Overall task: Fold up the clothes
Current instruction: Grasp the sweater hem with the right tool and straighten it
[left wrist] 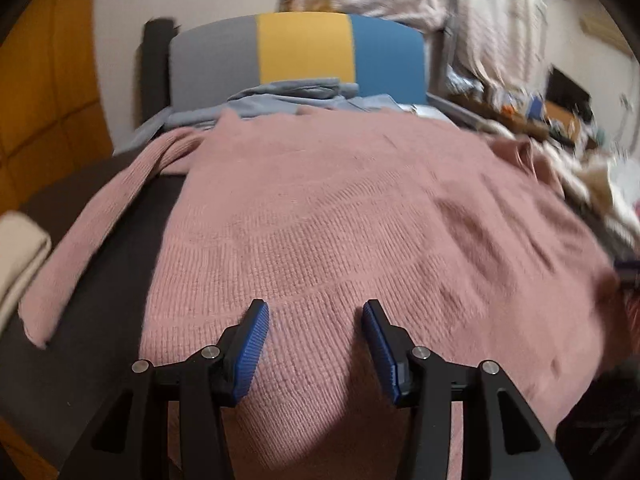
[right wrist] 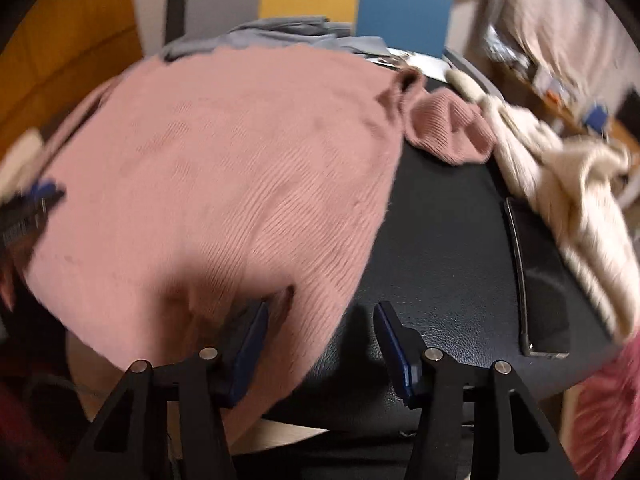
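Note:
A pink knit sweater (left wrist: pixel 340 208) lies spread flat on a black padded surface (right wrist: pixel 440 240). Its left sleeve (left wrist: pixel 100 232) stretches out straight, and its right sleeve (right wrist: pixel 448 128) lies bunched near the collar. My left gripper (left wrist: pixel 315 306) hovers open over the sweater's near hem, with nothing pinched. My right gripper (right wrist: pixel 322 308) is open at the sweater's (right wrist: pixel 224 152) near right edge. One of its fingers is over the knit and the other over the bare black surface. The left gripper (right wrist: pixel 36 200) shows blurred at the left edge of the right wrist view.
Blue-grey clothes (left wrist: pixel 288 96) are piled at the back, before a chair back (left wrist: pixel 304 48) in grey, yellow and blue. A cream garment (right wrist: pixel 560 184) lies heaped on the right, with a dark flat phone (right wrist: pixel 540 280) beside it. A folded beige cloth (left wrist: pixel 20 252) lies far left.

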Tool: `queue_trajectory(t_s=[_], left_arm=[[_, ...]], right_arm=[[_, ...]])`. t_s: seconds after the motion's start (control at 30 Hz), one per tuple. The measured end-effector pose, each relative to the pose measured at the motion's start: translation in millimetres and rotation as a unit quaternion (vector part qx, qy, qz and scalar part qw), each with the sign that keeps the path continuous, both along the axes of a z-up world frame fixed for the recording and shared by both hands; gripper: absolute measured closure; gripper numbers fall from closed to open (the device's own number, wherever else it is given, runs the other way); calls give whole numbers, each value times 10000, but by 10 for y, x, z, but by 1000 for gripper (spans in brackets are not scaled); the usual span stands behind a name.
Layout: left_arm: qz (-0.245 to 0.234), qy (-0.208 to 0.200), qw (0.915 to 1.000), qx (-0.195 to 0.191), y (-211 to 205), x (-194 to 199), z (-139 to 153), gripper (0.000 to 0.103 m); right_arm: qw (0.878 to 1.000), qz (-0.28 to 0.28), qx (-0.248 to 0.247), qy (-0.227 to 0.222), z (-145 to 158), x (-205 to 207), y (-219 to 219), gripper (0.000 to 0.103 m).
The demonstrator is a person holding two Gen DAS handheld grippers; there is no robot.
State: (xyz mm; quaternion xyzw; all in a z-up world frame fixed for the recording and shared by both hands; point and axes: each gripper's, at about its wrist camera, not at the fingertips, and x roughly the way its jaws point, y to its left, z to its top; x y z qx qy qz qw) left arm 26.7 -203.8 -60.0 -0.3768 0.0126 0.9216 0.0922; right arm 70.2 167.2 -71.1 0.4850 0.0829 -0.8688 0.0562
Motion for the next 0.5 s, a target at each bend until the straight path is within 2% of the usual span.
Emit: queue_trajectory(t_s=[0.1, 0.17, 0.23, 0.3, 0.37, 0.43, 0.5], left_arm=[[88, -23, 10000, 32, -24, -62, -10, 53], [61, -42, 9999, -111, -26, -91, -42, 53], [10, -5, 9997, -225, -21, -78, -59, 52], [-37, 39, 9995, -299, -11, -55, -67, 52], [-53, 87, 9995, -303, -13, -45, -75, 51], [-47, 103, 9996, -266, -17, -36, -79, 51], [-51, 118, 9995, -275, -5, -34, -85, 49]], right_arm=[[9991, 301, 267, 93, -21, 16, -153, 47], [9992, 185, 307, 182, -31, -36, -132, 60], [9992, -26, 335, 193, -47, -82, -57, 80], [9989, -223, 379, 161, -46, -70, 44, 95], [9982, -446, 322, 223, -3, -29, 162, 98], [9960, -833, -108, 313, 76, 35, 345, 98], [9926, -1133, -380, 202, 36, 64, 484, 98]])
